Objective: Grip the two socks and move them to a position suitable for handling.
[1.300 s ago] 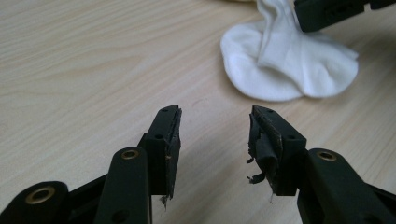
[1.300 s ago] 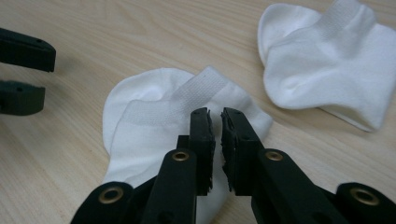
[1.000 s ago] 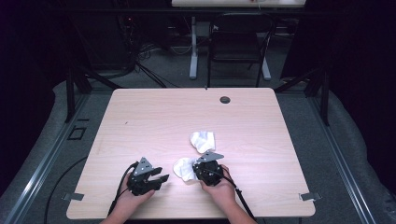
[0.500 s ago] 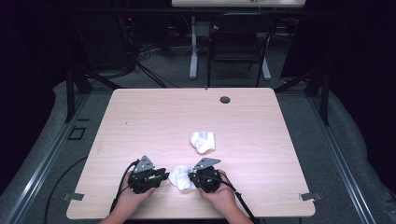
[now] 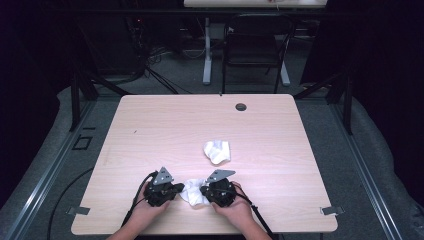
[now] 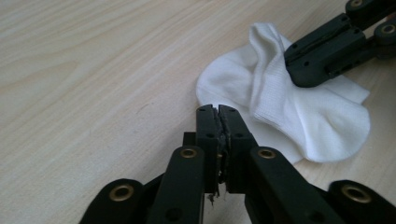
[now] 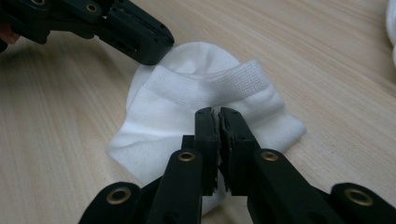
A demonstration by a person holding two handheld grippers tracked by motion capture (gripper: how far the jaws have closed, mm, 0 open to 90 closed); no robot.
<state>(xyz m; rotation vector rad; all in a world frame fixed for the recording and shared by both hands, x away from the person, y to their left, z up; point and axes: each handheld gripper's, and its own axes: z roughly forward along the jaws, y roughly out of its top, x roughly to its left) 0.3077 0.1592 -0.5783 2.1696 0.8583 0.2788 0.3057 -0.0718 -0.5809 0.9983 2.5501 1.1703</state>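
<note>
Both hand-held grippers sit at the lower middle of the high view, and we hold one on each side of a white sock point(image 5: 192, 192) lying flat on the worktop point(image 5: 150, 130). Our left hand-held gripper point(image 6: 217, 112) has just been closing; its jaws now stand pressed together at the sock's near edge, and whether they pinch a bit of fabric there or merely touch it we cannot tell. Our right hand-held gripper point(image 7: 215, 113) is likewise closed, its tips resting over the middle of the sock just below the ribbed cuff point(image 7: 205, 81), and again a pinch of cloth between the pads is not clear. A second white sock point(image 5: 217, 151) lies bunched a little further up the frame, apart from the one we work on.

We judge the work to be pairing or folding the socks, and it looks early: the near sock is laid out and roughly flattened, the far one is untouched and crumpled. Left to do, as we read it, is to finish arranging this sock, fetch the other, and bring the two together.
</note>
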